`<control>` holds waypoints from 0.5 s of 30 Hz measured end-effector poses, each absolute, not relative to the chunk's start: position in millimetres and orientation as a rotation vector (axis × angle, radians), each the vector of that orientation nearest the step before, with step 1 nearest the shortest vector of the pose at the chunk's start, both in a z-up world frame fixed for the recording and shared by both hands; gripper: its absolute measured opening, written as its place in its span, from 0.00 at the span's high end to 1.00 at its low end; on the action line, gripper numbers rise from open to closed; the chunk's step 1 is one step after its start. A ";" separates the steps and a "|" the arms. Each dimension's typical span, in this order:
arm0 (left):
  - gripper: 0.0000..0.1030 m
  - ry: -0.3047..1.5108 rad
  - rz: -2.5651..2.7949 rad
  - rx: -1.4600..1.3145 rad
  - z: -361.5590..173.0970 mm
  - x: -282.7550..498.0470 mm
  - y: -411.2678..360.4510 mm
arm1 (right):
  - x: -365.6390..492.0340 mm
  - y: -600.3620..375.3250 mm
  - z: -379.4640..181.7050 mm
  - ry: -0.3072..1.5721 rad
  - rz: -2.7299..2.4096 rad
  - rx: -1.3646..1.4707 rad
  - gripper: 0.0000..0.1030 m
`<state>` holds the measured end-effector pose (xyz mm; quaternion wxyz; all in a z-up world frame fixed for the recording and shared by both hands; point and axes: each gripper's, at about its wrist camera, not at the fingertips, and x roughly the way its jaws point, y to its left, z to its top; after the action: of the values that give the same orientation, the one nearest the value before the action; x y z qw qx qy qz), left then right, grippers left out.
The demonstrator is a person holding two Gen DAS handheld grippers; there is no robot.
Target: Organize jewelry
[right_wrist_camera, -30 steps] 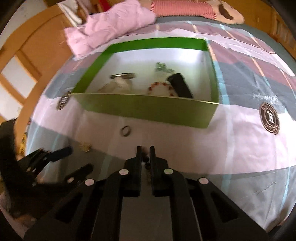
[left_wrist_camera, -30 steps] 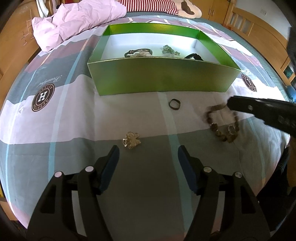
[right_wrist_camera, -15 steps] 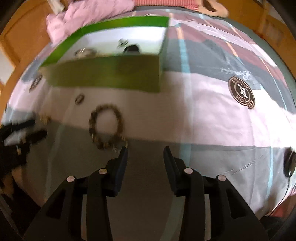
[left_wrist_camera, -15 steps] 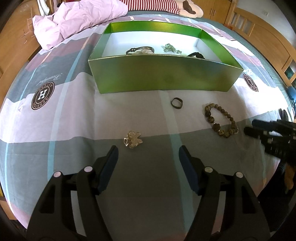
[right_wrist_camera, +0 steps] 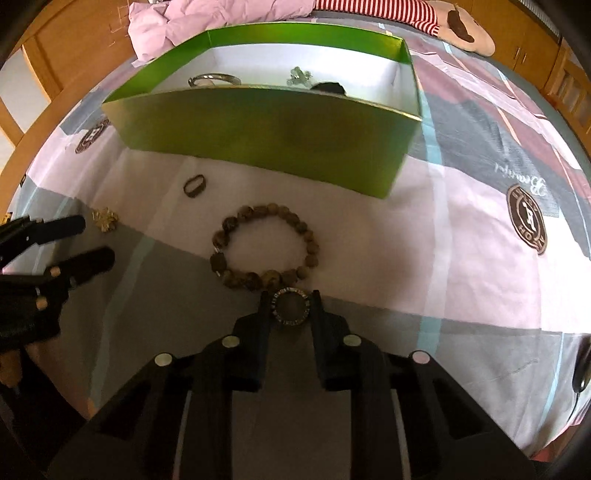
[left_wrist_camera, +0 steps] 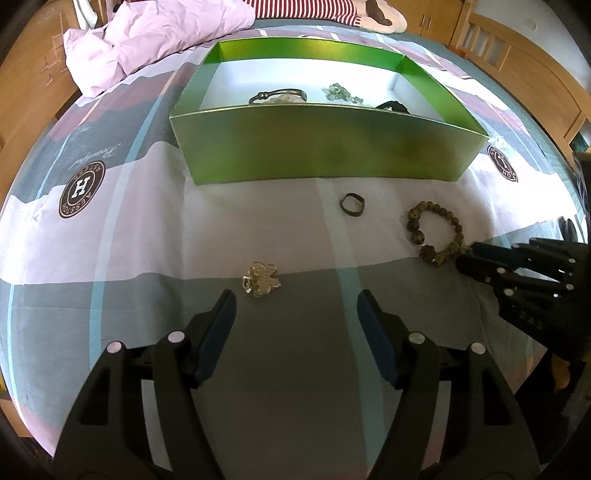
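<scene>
Your right gripper [right_wrist_camera: 287,301] has just been closing on the round pendant [right_wrist_camera: 290,307], clamped beside the bead bracelet [right_wrist_camera: 266,245]; the green box [right_wrist_camera: 258,129] lies beyond. Left gripper [left_wrist_camera: 295,314] stands apart, empty.

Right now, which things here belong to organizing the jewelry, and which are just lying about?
Belong:
green box
beaded bracelet
round pendant, between the right gripper fingers
dark ring
gold brooch

Lying about:
pink quilt
striped plush toy

A patterned bedsheet [left_wrist_camera: 122,236] is carrying a green box [left_wrist_camera: 317,147]; lying just before it are a dark ring [left_wrist_camera: 352,204], beaded bracelet [left_wrist_camera: 436,236] and gold brooch [left_wrist_camera: 261,278].
</scene>
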<state>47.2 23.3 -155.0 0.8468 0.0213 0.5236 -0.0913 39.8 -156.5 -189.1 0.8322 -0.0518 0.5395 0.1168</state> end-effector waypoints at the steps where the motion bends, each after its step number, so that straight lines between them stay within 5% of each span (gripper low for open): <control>1: 0.34 1.104 -0.192 0.044 -155.1 47.3 23.7 | 37.5 -163.4 -189.0 1.145 0.239 -0.101 0.80; 6: 0.31 1.101 -0.197 0.041 -155.9 48.4 23.8 | 33.6 -184.1 -185.0 1.136 0.177 -0.107 0.80; 10: 0.30 1.109 -0.204 0.037 -160.8 49.8 21.8 | 31.0 -189.6 -180.2 1.125 0.178 -0.065 0.65; 15: 0.30 1.116 -0.188 -0.013 -164.9 54.3 32.1 | 30.5 -182.4 -178.1 1.116 0.179 -0.058 0.65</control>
<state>54.3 32.1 -164.9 0.8441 -0.0060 0.5287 -0.0889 30.5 -182.4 -178.1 0.8442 -0.0277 0.5286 0.0847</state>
